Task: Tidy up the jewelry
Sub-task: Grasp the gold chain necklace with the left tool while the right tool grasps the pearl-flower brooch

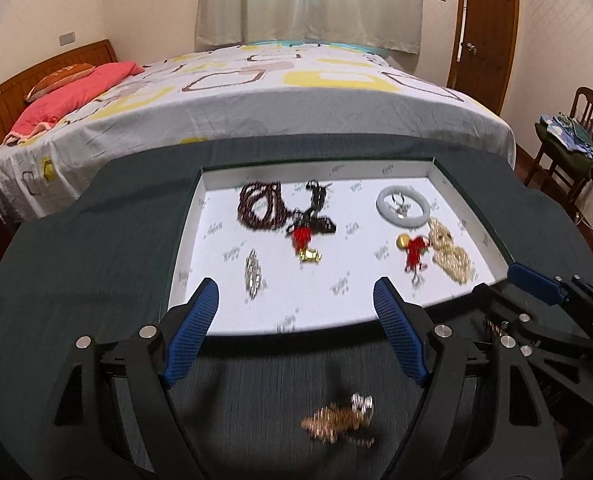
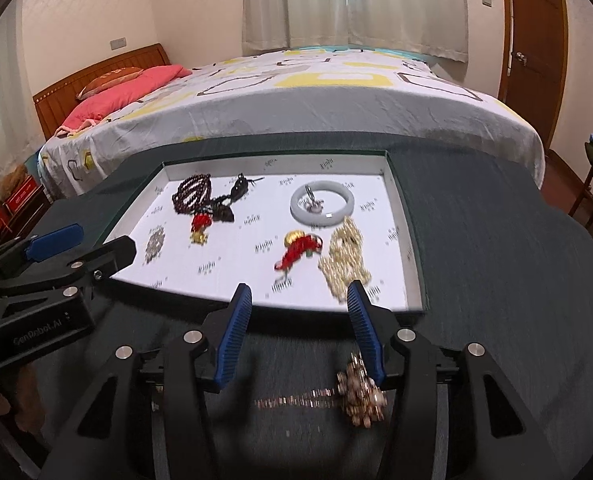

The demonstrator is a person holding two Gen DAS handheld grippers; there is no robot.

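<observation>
A shallow white-lined tray (image 1: 436,174) (image 2: 392,184) holds dark red beads (image 1: 258,204) (image 2: 190,196), a pale jade bangle (image 1: 403,206) (image 2: 322,202), a pearl strand (image 1: 452,256) (image 2: 344,260), red-tasselled charms (image 1: 412,252) (image 2: 296,254) and a silver piece (image 1: 253,272) (image 2: 154,244). A gold chain (image 1: 336,420) (image 2: 360,394) lies on the dark cloth in front of the tray. My left gripper (image 1: 296,320) is open above it. My right gripper (image 2: 298,324) is open, its right finger (image 2: 366,328) beside the chain's bunched end.
The tray sits on a dark green cloth (image 1: 96,240) (image 2: 496,260). Behind it is a bed (image 1: 276,92) (image 2: 316,92) with a patterned sheet. A wooden chair (image 1: 568,140) with clothes stands at the right. My right gripper shows in the left wrist view (image 1: 544,300).
</observation>
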